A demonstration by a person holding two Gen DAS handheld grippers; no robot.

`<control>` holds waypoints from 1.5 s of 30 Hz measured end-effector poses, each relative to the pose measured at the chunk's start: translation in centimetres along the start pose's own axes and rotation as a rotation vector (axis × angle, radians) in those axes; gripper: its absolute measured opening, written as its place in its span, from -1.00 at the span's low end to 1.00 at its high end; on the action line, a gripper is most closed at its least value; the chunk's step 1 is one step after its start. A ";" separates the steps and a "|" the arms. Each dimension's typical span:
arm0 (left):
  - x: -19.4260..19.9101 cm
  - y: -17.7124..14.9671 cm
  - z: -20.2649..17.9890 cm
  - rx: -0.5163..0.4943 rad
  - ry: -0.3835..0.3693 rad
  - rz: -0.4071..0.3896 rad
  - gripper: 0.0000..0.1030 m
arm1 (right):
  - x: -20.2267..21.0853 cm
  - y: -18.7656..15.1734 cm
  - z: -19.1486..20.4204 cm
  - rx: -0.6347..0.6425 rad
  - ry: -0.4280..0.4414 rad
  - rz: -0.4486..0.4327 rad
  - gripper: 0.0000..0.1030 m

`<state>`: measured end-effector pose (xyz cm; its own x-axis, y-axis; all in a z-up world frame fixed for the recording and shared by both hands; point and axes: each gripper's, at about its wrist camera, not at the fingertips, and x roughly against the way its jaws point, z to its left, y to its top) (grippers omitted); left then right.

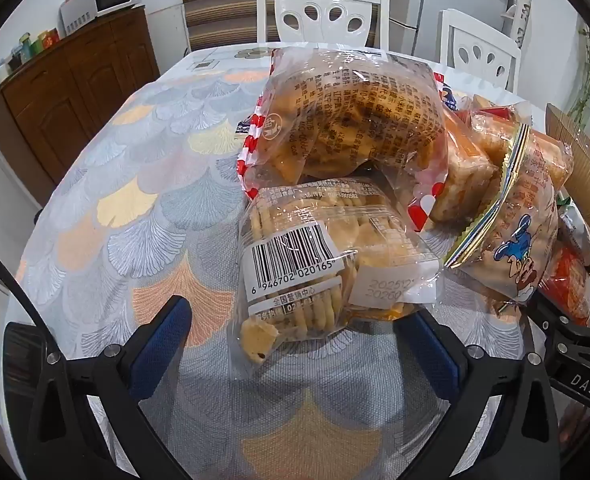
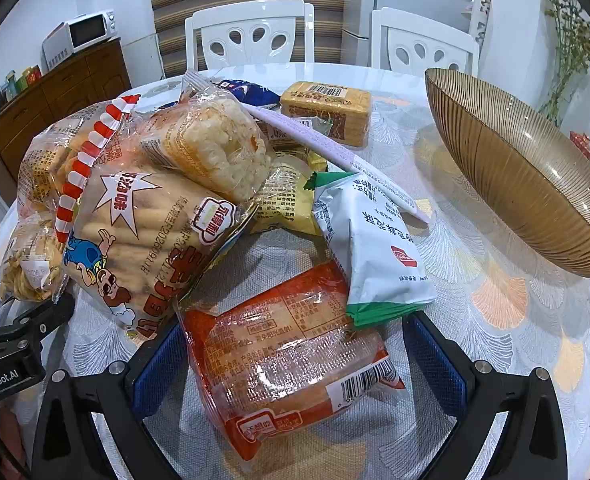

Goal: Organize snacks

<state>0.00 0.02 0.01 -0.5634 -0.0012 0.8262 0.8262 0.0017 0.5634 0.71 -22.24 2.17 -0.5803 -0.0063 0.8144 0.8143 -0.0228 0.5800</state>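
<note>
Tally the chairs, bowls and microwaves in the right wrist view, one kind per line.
White chairs: 2
Amber glass bowl: 1
Microwave: 1
Total: 4

Snack packets (image 2: 151, 216) heaped on table, gold bowl (image 2: 527, 184) (ribbed) beside
</note>
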 end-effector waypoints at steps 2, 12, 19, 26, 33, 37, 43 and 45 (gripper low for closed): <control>0.0 0.0 -0.1 -0.002 0.005 0.004 1.00 | 0.0 0.0 0.1 0.024 -0.028 0.019 1.00; 2.0 -2.7 -0.1 -0.006 0.000 0.019 1.00 | 0.7 -2.7 1.8 0.146 0.058 0.096 1.00; 2.6 -3.1 0.1 -0.004 -0.017 0.002 0.99 | 0.5 -3.6 1.4 0.129 0.072 0.069 1.00; 2.8 -3.1 -0.7 -0.008 -0.005 0.009 0.99 | 1.6 -3.0 0.2 0.131 0.086 0.069 1.00; 5.8 -3.7 -1.4 -0.026 -0.003 -0.161 0.99 | 4.4 -3.2 -0.3 0.093 0.105 -0.068 1.00; 6.7 -3.9 -2.6 -0.081 0.011 -0.209 0.99 | 6.6 -4.0 -0.6 0.091 0.120 -0.165 1.00; 6.4 -3.6 -3.1 -0.112 0.016 -0.193 0.99 | 6.3 -4.1 -0.6 0.096 0.109 -0.123 1.00; 6.3 -3.5 -2.8 -0.100 0.000 -0.183 0.99 | 6.2 -4.0 -0.8 0.091 0.109 -0.120 1.00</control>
<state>-6.47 -2.77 3.20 -0.7045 0.0078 0.7097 0.7058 -0.0975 0.7017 -6.16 -22.97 4.83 -0.6676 -0.1174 0.7352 0.7342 0.0605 0.6763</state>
